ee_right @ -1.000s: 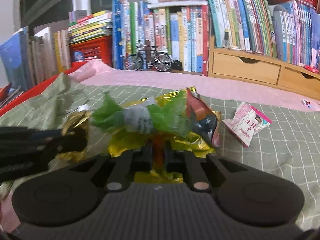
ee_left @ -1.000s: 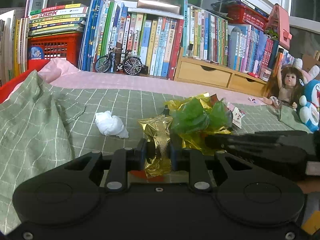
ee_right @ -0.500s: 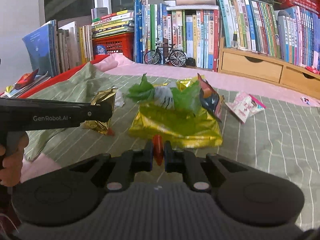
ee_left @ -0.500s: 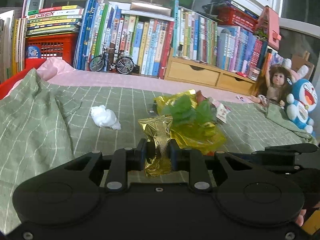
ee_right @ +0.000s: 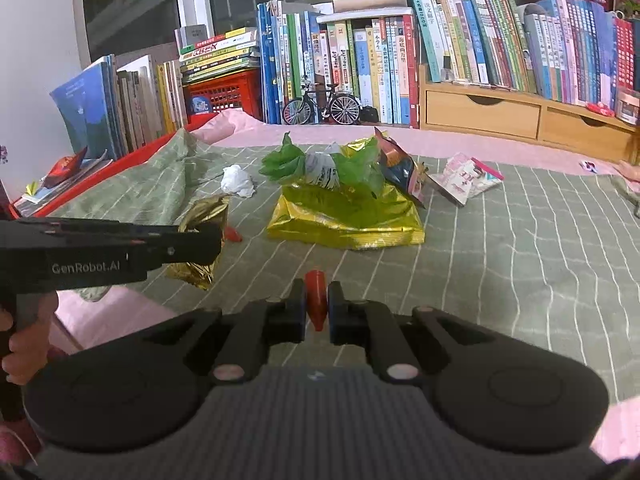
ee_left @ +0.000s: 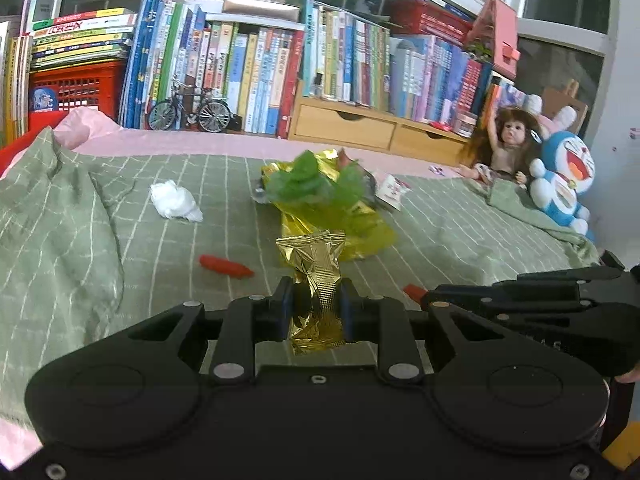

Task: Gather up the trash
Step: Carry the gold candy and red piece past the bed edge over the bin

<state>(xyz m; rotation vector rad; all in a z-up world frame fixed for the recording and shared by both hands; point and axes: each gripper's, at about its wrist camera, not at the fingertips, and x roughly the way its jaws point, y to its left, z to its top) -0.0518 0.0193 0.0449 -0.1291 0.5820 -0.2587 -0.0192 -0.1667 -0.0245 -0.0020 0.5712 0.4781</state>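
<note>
While the left gripper (ee_left: 316, 312) pinches a gold wrapper (ee_left: 316, 268) in its jaws above the bed (ee_left: 460, 232), the left view shows a red scrap (ee_left: 226, 266) lying loose, tissue (ee_left: 174, 202) farther back. Right view: right gripper (ee_right: 316, 312) jaws pinch a red piece (ee_right: 316, 292); trash pile (ee_right: 348, 208) ahead, pink packet (ee_right: 466, 176) beside it.
</note>
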